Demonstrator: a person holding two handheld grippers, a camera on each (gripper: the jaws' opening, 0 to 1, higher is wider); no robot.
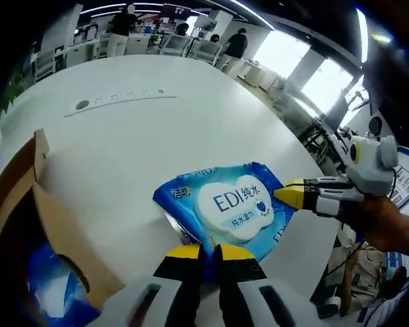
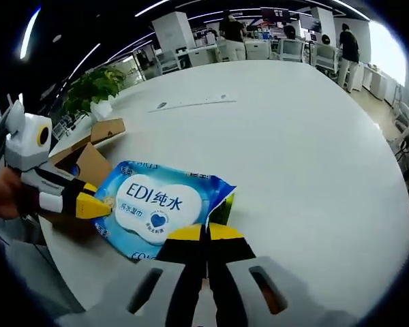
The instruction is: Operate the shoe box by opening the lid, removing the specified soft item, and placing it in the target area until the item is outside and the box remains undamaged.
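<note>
**A:** While both grippers meet at the wipes pack (image 1: 233,204), where exactly does it lie?

**B:** Flat on the white round table (image 1: 136,129), out of the shoe box (image 1: 51,225). In the left gripper view the cardboard box stands at about eight o'clock from the pack, lid flaps up, with blue-and-white packaging showing inside. In the right gripper view the box (image 2: 88,153) is at ten o'clock from the pack (image 2: 160,204).

**A:** Which way does its long axis run?

**B:** In the left gripper view, from about ten o'clock to four o'clock, label side up. Its near long edge faces the left gripper (image 1: 211,253); a short end points at the right gripper (image 1: 290,194), which enters from three o'clock.

**A:** Any writing?

**B:** A white cloud-shaped label reads "EDI" followed by the characters 纯水, with a small blue heart and a line of smaller characters under it. More small characters sit at the top corner; I cannot read them.

**A:** And the tongs?

**B:** The left one's yellow-tipped jaws are clenched on the pack's near edge. In the right gripper view, the right gripper (image 2: 206,233) is likewise pinched closed on the pack's edge, and the left gripper (image 2: 95,206) reaches in from nine o'clock, its tips touching the pack.
</note>
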